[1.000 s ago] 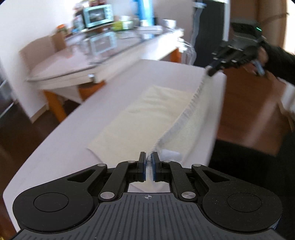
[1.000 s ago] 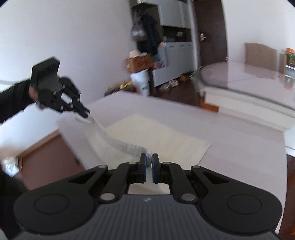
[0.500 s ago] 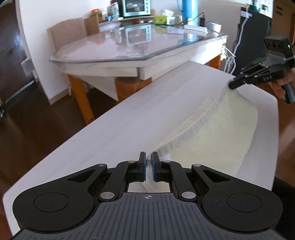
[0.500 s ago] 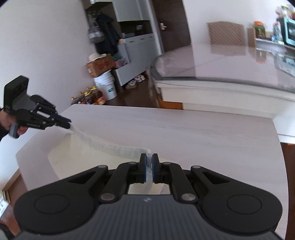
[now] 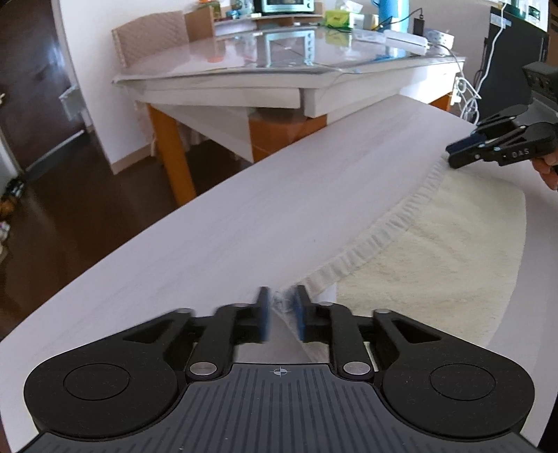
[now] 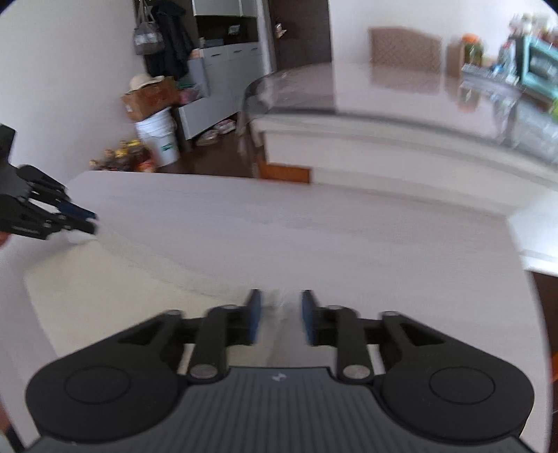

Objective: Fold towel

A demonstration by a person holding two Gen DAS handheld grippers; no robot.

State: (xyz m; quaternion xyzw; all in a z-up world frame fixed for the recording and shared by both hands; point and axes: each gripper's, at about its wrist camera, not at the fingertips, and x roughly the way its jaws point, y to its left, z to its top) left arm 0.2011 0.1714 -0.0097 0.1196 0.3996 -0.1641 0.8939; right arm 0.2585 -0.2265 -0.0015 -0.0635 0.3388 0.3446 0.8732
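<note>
A cream towel (image 5: pixel 436 254) lies folded over on the white table (image 5: pixel 244 216), its ribbed hem running from near to far. My left gripper (image 5: pixel 281 319) is open, with the towel's corner lying loose between its jaws. My right gripper (image 5: pixel 457 155) hovers just above the far corner of the hem. In the right wrist view my right gripper (image 6: pixel 279 317) is open over the towel (image 6: pixel 104 296) edge, and my left gripper (image 6: pixel 89 223) sits open at the other corner.
A glass-topped dining table (image 5: pixel 279 66) with orange legs stands beyond the white table, carrying a toaster oven (image 5: pixel 282 6) and a blue bottle. A chair (image 5: pixel 153 35) stands behind it. A bucket (image 6: pixel 157 137) and boxes sit on the dark floor by the wall.
Both grippers carried the held hem across and down onto the table, folding the towel over. Both then opened and let go of the corners.
</note>
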